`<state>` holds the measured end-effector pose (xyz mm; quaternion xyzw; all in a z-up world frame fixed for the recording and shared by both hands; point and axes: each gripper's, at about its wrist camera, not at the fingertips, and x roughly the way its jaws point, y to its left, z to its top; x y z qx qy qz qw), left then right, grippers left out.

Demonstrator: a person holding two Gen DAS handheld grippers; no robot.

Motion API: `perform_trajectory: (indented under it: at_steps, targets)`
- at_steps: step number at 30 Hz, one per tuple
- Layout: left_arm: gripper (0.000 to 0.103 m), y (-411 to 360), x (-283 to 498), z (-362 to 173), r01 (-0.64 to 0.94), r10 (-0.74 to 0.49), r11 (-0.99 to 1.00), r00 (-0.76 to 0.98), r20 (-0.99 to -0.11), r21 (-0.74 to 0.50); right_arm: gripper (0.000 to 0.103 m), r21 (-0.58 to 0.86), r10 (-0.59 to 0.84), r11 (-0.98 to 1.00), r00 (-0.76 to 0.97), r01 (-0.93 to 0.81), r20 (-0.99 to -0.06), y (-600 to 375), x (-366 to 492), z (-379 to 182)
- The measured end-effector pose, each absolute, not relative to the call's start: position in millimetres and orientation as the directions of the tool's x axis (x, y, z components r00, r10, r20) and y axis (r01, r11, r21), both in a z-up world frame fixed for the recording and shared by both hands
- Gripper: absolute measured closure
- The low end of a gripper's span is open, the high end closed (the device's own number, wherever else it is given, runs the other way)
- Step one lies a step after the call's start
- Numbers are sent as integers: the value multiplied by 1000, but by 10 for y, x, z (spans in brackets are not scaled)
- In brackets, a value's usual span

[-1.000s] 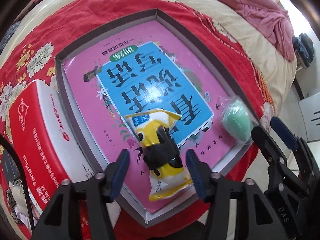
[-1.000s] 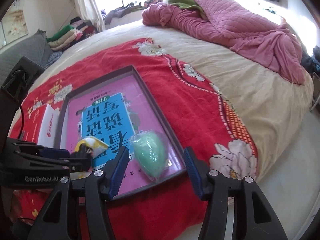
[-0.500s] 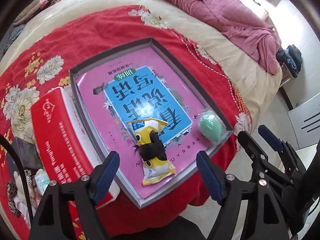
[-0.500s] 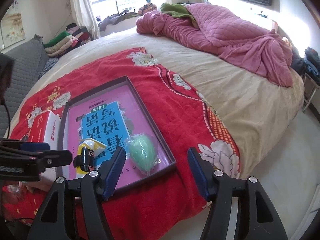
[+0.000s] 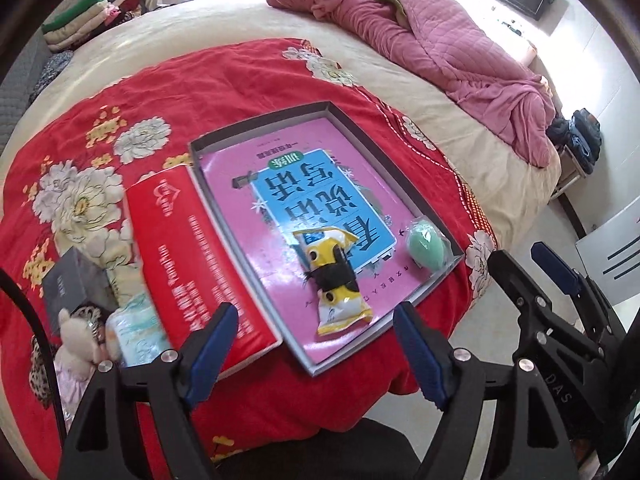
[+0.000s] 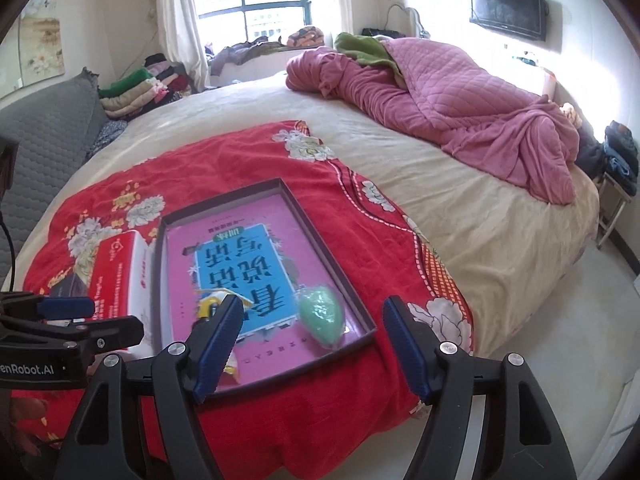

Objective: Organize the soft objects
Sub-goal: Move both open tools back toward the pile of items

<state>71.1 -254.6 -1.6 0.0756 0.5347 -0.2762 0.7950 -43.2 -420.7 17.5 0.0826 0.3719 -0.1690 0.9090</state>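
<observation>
left gripper (image 5: 316, 344): had pulled back, jaws apart, empty
right gripper (image 6: 312, 340): likewise apart
yellow plastic-wrapped toy (image 5: 334, 280): lay released in shallow grey box (image 5: 256, 130)
meaning: one placement looked done

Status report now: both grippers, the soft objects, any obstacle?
Left hand-held gripper open, right hand-held gripper open, both empty. Yellow packet and green sponge in tray. Nothing blocking.

Yellow packet (image 5: 336, 280) and green egg (image 5: 425, 249) — inside tray (image 5: 400, 184)
</observation>
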Motion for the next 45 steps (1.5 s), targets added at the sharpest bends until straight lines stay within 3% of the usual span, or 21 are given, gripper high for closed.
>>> perform_trajectory:
  at_steps: [16,28,45]
  targets:
    - [24,-1814,591,219,450,-376,871,352,-857,-197,29,-16,-231,953,687,303,-689,-3618,-413,403]
    - [24,-804,620,337,319,-327,926,414,-849,-202,29,-36,-146,986,723,165,-676,-2923,-315,534]
    - [23,634,769,-20,65,-245,968,422,-873,-241,29,-124,-42,990,689,-71,-723,-1868,-90,278]
